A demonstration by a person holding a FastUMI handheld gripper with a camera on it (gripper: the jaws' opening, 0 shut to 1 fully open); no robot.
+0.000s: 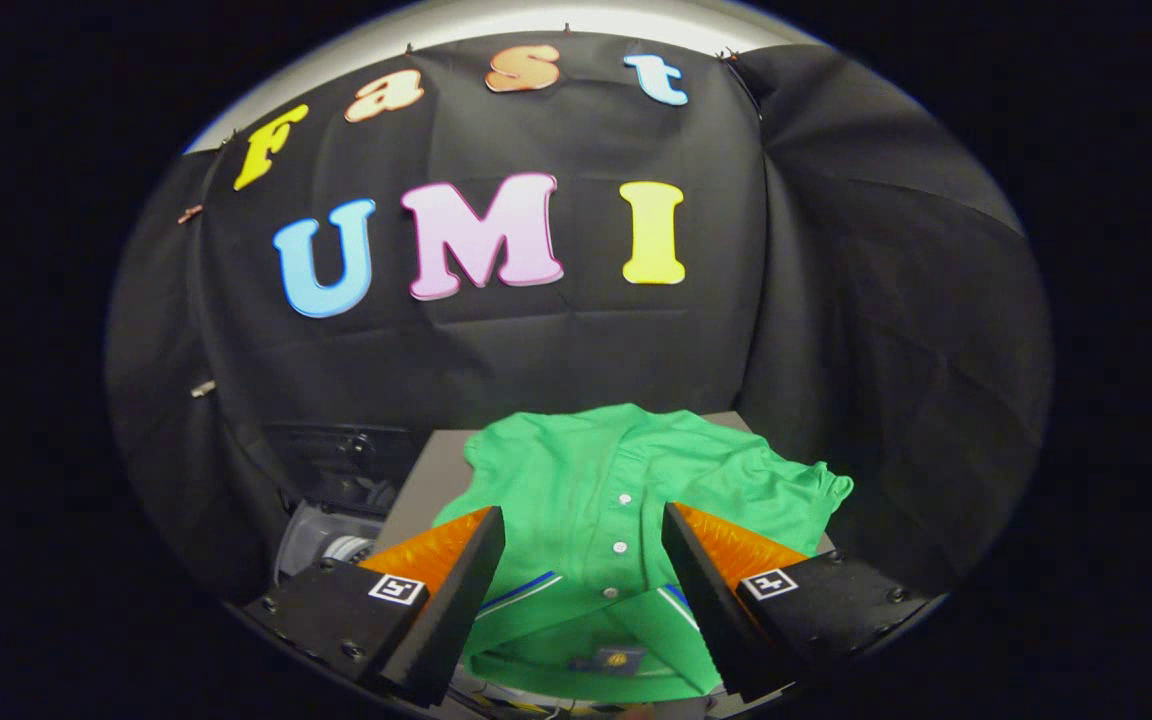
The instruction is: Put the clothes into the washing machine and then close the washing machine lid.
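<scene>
Jaws [584,540] of mine are spread wide, holding nothing. Soft green shirt [596,500] with small white buttons lies crumpled on the flat grey tabletop [426,480], between and beyond my fingers [456,560].

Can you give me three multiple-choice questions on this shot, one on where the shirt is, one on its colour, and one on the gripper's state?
1. Where does the shirt lie?
A. Spread on the grey table, between and ahead of the fingers
B. Hanging on the wall
C. Folded on the floor

2. What colour is the shirt?
A. Red
B. Green
C. White

3. How is the gripper?
A. Shut on the shirt
B. Shut on nothing
C. Open over the shirt

Answers:
1 A, the shirt lies flat on the table and runs between the fingers.
2 B, the cloth is bright green, with white buttons.
3 C, the fingers stand wide apart with the shirt showing in the gap.
</scene>
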